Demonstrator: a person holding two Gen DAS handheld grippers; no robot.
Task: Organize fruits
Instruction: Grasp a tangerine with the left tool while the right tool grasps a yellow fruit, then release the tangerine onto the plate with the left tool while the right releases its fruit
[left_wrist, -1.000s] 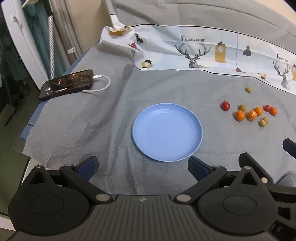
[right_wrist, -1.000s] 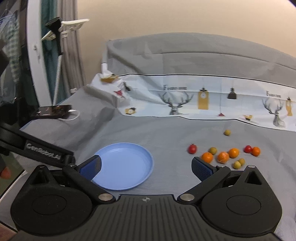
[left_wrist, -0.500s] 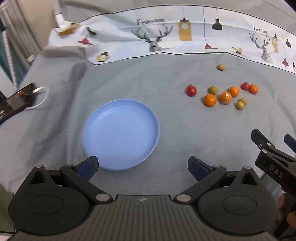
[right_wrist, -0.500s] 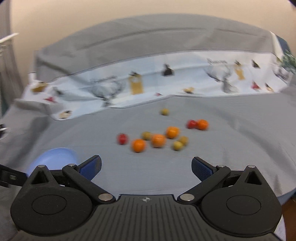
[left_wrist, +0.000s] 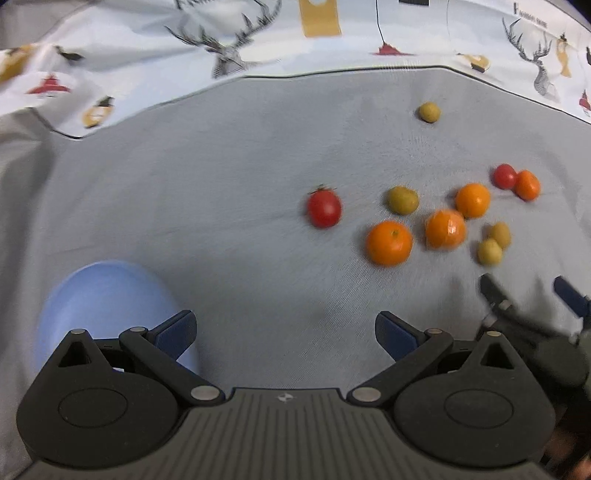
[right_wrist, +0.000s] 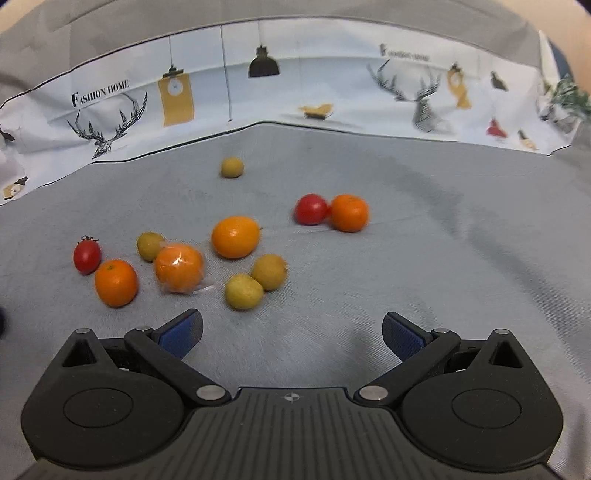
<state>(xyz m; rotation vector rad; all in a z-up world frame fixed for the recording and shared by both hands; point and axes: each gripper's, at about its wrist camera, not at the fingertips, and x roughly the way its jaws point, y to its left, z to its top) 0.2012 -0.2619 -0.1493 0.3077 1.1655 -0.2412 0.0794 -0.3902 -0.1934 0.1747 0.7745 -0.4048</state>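
Observation:
Several small fruits lie scattered on grey cloth: a red cherry tomato (left_wrist: 324, 207), an orange (left_wrist: 388, 243), a plastic-wrapped orange (right_wrist: 178, 266), yellow-green fruits (right_wrist: 242, 291) and a second tomato (right_wrist: 311, 209) touching an orange (right_wrist: 349, 212). The blue plate (left_wrist: 99, 299) sits at lower left in the left wrist view, partly under my left finger. My left gripper (left_wrist: 285, 332) is open and empty, short of the fruits. My right gripper (right_wrist: 291, 332) is open and empty, just in front of the yellow-green pair. It also shows blurred as the right gripper (left_wrist: 532, 295) at the left view's right edge.
A white printed cloth with deer and lamp pictures (right_wrist: 258, 92) runs along the back behind the grey cloth (right_wrist: 443, 240). One yellow-green fruit (right_wrist: 232, 167) lies apart near that printed band. Bare grey cloth lies right of the fruit cluster.
Both grippers have swung right and moved closer to the fruits. The plate has slid to the lower left of the left view and left the right view. The phone is out of sight.

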